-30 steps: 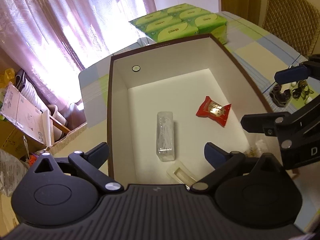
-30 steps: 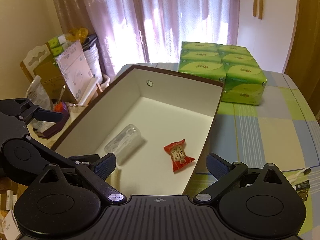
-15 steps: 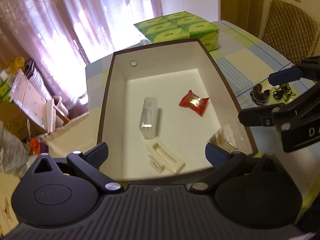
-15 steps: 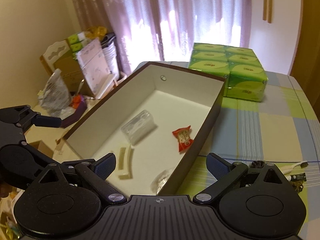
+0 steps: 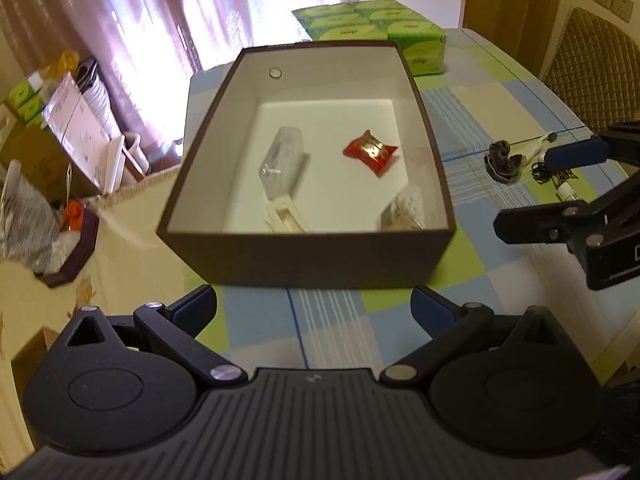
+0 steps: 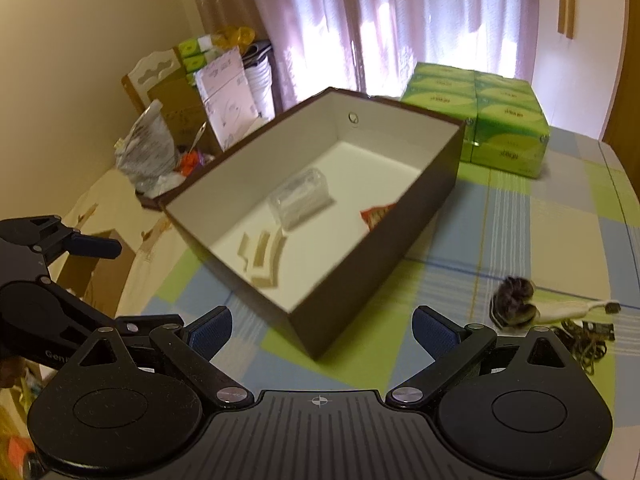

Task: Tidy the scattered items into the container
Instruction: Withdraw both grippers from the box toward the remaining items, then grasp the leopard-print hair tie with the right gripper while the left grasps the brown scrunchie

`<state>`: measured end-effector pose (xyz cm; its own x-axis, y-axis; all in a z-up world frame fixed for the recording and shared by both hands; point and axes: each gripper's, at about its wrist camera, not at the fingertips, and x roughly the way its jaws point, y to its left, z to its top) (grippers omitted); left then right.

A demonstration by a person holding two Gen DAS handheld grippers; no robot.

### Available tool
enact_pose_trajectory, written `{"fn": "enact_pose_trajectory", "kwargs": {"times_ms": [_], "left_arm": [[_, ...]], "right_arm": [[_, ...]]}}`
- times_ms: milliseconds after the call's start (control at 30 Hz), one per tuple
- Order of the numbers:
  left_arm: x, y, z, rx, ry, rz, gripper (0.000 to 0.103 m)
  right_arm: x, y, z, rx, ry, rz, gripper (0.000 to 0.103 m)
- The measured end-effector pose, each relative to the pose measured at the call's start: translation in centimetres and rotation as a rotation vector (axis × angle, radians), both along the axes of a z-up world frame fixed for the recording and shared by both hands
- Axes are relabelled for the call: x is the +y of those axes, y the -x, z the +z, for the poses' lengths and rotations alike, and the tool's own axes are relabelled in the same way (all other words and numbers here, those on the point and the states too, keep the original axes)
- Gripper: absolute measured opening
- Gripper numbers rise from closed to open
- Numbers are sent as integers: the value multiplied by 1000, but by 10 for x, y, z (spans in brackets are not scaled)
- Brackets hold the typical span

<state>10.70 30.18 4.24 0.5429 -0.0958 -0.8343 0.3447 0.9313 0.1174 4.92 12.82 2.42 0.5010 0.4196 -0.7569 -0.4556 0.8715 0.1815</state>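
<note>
A brown box [image 5: 304, 256] with a white inside stands on the checked tablecloth. It holds a clear plastic case [image 5: 282, 162], a red snack packet [image 5: 371, 151], a cream clip [image 5: 285, 218] and a clear wrapped item [image 5: 404, 210]. My left gripper [image 5: 314, 306] is open and empty, just in front of the box's near wall. My right gripper [image 6: 322, 328] is also open and empty, near the box's front corner [image 6: 316, 344]. Right of the box lie a dark fuzzy hair tie [image 6: 514, 300], a white cable [image 6: 576, 309] and a tangle of small dark items [image 6: 586, 340].
A pack of green tissue boxes [image 5: 378, 36] stands behind the box. A quilted chair [image 5: 592, 68] is at the far right. Cardboard boxes, bags and a brown tray [image 5: 68, 248] crowd the left side. The table edge [image 5: 568, 288] runs close on the right.
Both grippers have pulled back out of the box toward the near side of the table. The cream clip and the wrapped item, hidden or partly seen before, now lie in the box.
</note>
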Motion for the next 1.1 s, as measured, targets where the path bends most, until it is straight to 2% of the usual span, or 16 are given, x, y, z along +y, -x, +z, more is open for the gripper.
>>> {"fn": "enact_pose_trajectory", "kwargs": {"times_ms": [233, 467, 767, 1100], "left_arm": [[-33, 19, -2, 14, 5, 2, 102], [-72, 29, -11, 60, 46, -16, 102], [-127, 31, -18, 54, 49, -57, 102], [-187, 25, -33, 49, 62, -116, 101]], "right_arm": [[-38, 14, -10, 29, 23, -19, 101], [-80, 24, -13, 51, 42, -66, 101], [-147, 27, -18, 67, 44, -185, 101], [-212, 26, -27, 43, 38, -293, 101]]}}
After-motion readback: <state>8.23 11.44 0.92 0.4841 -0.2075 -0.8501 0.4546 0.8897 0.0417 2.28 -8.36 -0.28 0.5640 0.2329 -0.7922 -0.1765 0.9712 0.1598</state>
